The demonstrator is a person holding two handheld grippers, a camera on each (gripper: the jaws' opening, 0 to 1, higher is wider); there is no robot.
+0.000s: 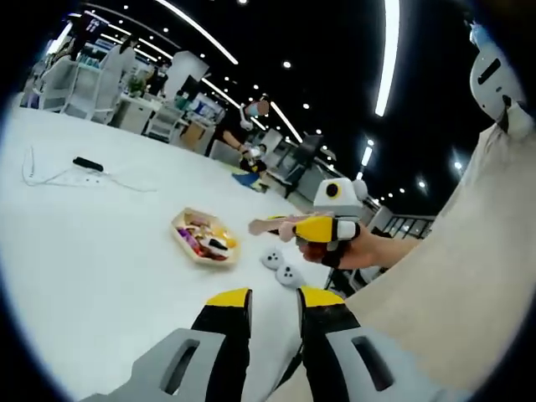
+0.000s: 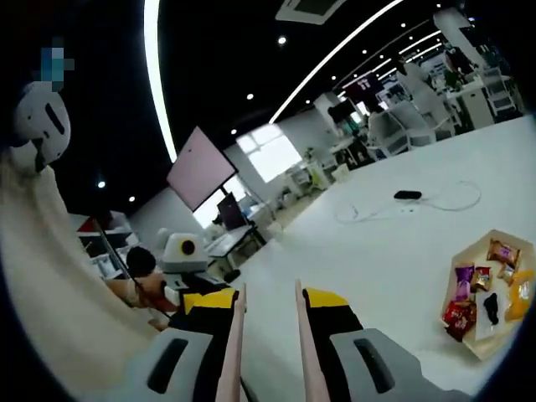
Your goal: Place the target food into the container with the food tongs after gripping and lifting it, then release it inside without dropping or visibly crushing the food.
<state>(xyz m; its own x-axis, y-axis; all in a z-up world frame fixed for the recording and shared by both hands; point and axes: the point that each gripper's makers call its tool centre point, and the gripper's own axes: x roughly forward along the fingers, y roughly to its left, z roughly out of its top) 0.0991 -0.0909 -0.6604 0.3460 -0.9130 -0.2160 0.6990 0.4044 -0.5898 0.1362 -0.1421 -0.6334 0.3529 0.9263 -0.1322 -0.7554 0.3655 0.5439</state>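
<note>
A pale wooden tray (image 1: 182, 228) with several wrapped snacks lies on the white table (image 1: 100, 251). My left gripper (image 1: 276, 298) is low at the near edge, open, with nothing between its yellow-tipped fingers. To the right of the tray, a hand holds my right gripper (image 1: 293, 228) above the table, shut on wooden food tongs (image 1: 266, 224) whose tips point toward the tray and look empty. In the right gripper view, the two tong arms (image 2: 230, 343) run between the jaws of my right gripper (image 2: 268, 298). The tray (image 2: 511, 237) sits far right there.
Two small white rounded objects (image 1: 280, 268) lie beside the tray. A black device with a white cable (image 1: 87, 163) rests farther back, also seen as the black device (image 2: 408, 194). Beige clothing (image 1: 469, 276) of the person is close on the right. Office furniture stands beyond the table.
</note>
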